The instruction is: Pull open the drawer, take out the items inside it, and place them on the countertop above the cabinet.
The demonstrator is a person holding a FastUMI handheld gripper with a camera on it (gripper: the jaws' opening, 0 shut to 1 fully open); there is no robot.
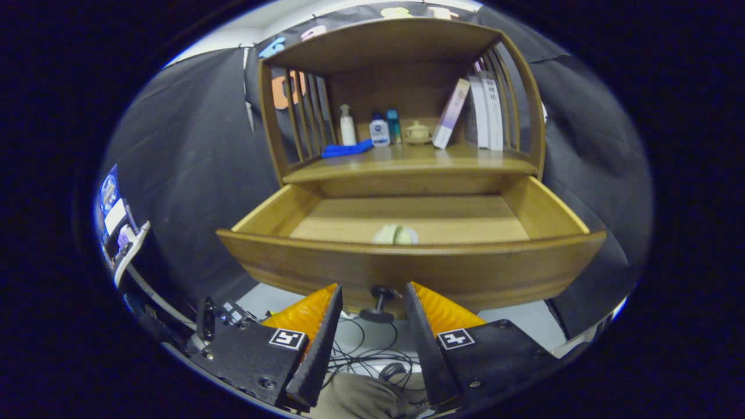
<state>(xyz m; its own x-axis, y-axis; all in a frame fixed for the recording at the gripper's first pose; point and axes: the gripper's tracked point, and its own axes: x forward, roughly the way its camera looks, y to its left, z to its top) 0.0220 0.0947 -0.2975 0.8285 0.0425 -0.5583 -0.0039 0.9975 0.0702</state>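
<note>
We had the claw [372,302] wide, empty, either side of the drawer knob [379,302]. Drawer [407,265] open; pale rounded item [395,235] behind its front wall looked light, maybe soft. We'd pinch its sides.

We see the wooden drawer [407,256] pulled open; a pale round item [395,235] lies inside, against its front wall.

The cabinet [401,169] and its drawer [407,265] are wood with a smooth, satin finish; grain runs along the drawer floor. The drawer knob [378,302], between the spread fingers of the gripper [373,302], looks dark and matt, possibly metal. At 12 o'clock beyond the drawer: glossy plastic bottles [378,129], a blue cloth [346,150], paper-covered books [451,113].
</note>
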